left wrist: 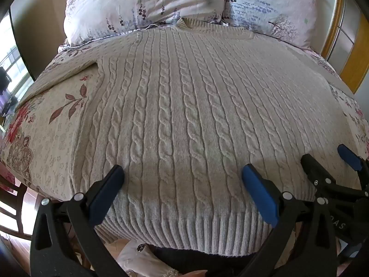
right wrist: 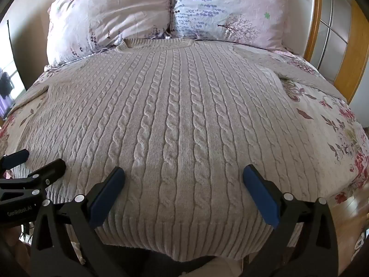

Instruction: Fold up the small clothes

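Note:
A cream cable-knit sweater point(left wrist: 180, 106) point(right wrist: 180, 115) lies flat on the bed, collar toward the pillows, ribbed hem at the near edge, sleeves spread to both sides. My left gripper point(left wrist: 182, 173) hovers wide open over the hem's left part, with nothing between its blue pads. The right gripper point(right wrist: 183, 173) is also wide open over the hem further right, empty. Each gripper shows in the other's view: the right gripper point(left wrist: 327, 159) at the right edge, the left gripper point(right wrist: 39, 159) at the left edge.
A floral bedspread point(left wrist: 50, 124) point(right wrist: 322, 124) covers the bed. Two flowered pillows point(left wrist: 143, 4) point(right wrist: 230, 9) lean at the head. A wooden headboard frame point(right wrist: 352, 46) stands at the right. A wooden chair point(left wrist: 13, 203) is beside the bed's near left corner.

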The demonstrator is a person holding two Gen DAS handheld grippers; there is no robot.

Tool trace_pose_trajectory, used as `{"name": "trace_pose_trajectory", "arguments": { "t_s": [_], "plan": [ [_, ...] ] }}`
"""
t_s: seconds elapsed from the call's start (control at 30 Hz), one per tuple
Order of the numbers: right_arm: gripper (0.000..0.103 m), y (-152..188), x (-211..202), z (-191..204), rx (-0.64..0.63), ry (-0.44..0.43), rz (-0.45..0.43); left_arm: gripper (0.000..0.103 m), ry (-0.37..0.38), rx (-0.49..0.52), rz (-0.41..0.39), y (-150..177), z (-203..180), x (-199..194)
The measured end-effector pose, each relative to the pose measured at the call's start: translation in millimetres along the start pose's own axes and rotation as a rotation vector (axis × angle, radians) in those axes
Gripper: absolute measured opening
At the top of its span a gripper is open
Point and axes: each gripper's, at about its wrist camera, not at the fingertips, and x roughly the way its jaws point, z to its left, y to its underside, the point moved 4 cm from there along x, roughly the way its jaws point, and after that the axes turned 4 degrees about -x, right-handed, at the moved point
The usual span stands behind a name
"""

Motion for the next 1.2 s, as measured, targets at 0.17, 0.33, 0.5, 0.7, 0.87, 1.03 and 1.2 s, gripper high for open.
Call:
{"name": "trace_pose_trajectory", "arguments": {
  "t_s": [0.17,0.33,0.5,0.7,0.87,1.03,1.2],
  "plan": [
    [0.102,0.1,0.0,0.0,0.0,0.0,0.0,0.101,0.001,-0.001,-0.001,-0.4,-0.2,-0.3],
    [0.102,0.0,0.0,0.0,0.0,0.001,-0.001,0.101,0.002,-0.002,-0.003,0.2,0.1,-0.3],
    [0.102,-0.6,0.0,-0.2,0.0,0.001,-0.005,0.101,0.001,-0.002,-0.007,1.6,3.4,0.4],
    [0.102,-0.1,-1.2,-1.6,-0.001,0.0,-0.016,0.101,-0.002,-0.003,-0.014,2.5,0.4,-0.7],
    [0.102,-0.5,-1.5,-1.1,-0.001,0.001,-0.017,0.101,-0.001,-0.003,-0.014,1.5,0.8,-1.7],
    [0.102,-0.9,-1.6,-0.8,0.0,0.002,-0.019,0.101,-0.001,-0.003,-0.017,0.7,0.3,-2.9],
    [0.102,-0.1,-2.2,-1.2,0.0,0.002,-0.021,0.101,-0.001,-0.003,-0.02,0.3,0.2,-4.0]
  ]
}}
